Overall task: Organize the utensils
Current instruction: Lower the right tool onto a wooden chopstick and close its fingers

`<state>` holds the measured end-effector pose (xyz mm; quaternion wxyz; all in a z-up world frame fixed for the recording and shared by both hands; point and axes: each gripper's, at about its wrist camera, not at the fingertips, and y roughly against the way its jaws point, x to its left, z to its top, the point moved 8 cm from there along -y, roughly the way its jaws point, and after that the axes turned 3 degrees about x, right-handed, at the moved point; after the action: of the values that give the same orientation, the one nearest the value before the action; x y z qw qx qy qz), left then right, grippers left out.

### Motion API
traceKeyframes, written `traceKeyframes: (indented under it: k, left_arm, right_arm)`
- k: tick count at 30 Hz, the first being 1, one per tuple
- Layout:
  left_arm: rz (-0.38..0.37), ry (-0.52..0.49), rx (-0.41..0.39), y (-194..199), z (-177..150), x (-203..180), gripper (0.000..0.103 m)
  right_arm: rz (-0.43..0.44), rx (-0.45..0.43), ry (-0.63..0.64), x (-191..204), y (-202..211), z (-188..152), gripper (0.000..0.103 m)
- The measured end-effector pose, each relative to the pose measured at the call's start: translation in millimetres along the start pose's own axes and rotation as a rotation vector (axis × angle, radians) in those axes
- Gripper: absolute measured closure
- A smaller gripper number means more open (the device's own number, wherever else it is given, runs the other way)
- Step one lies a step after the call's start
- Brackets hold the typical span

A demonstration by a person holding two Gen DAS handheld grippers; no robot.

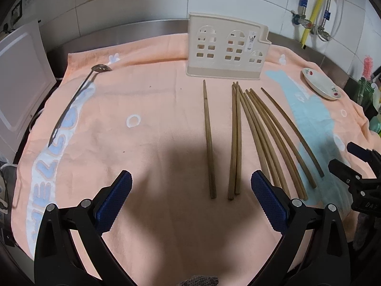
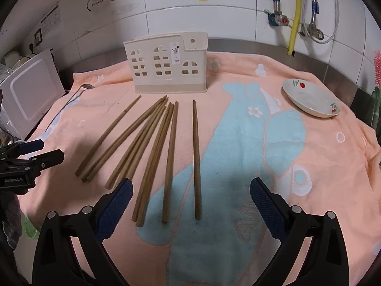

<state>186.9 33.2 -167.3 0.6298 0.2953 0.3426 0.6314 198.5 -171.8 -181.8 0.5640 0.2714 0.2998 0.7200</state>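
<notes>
Several wooden chopsticks [image 1: 235,143] lie side by side on the peach towel [image 1: 147,143], tips toward a cream plastic utensil holder [image 1: 226,47] standing upright at the back. One chopstick [image 1: 208,138] lies apart on the left of the group. A metal spoon [image 1: 78,102] rests at the towel's left edge. My left gripper [image 1: 190,183] is open, hovering above the near ends of the leftmost chopsticks. My right gripper [image 2: 190,186] is open too, above the near ends of the rightmost chopsticks [image 2: 159,147], the lone right one [image 2: 195,157] between its fingers' span. The holder [image 2: 169,66] looks empty.
A white floral dish [image 2: 309,97] sits on the towel at the right. A white appliance [image 2: 31,90] stands at the left edge. Tiled wall with pipes [image 2: 294,19] runs behind. Each gripper shows in the other's view: left gripper [image 2: 51,149], right gripper [image 1: 341,156].
</notes>
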Motion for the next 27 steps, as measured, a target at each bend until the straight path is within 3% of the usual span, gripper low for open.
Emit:
traceKeyframes:
  k: [8, 11, 12, 27]
  left_arm:
    - [-0.012, -0.006, 0.027, -17, 5, -5, 0.006]
    - [-0.02, 0.002, 0.038, -23, 6, -5, 0.013]
    - [-0.024, 0.005, 0.044, -27, 7, -6, 0.015]
    - [-0.09, 0.013, 0.079, -53, 13, -17, 0.066]
  right_arm:
    - [-0.002, 0.014, 0.004, -2, -16, 2, 0.01]
    - [0.006, 0.022, 0.003, -2, -21, 3, 0.024]
    - [0.013, 0.029, -0.004, -3, -24, 3, 0.024]
    - [0.029, 0.05, -0.014, -3, -36, 6, 0.044]
